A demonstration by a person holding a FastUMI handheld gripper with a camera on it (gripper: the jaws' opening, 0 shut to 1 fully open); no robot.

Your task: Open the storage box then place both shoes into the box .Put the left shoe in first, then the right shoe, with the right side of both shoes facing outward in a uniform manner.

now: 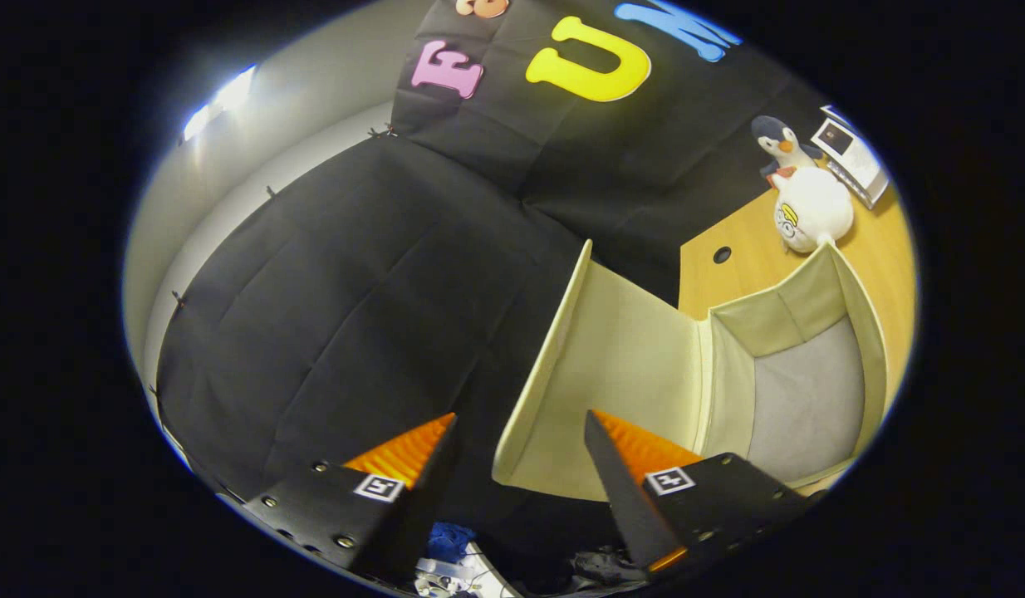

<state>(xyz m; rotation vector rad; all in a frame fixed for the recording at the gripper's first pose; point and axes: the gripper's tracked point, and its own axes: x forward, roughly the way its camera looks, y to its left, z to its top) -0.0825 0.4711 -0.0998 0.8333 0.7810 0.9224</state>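
Hovering with nothing held, the gripper (521, 440) has its two fingers spread wide apart. One pale cream fabric storage box (811, 349) sits on the light wooden table (745, 241), ahead and to the right of the fingers, its grey-lined inside bare and its flap lid (612, 365) swung open, apparently just past the right fingertip. One plush penguin (799, 187) stands beyond the box.

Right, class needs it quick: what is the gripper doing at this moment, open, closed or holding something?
Gripper: open, holding nothing; the raised lid of the storage box stands just ahead of its fingers.
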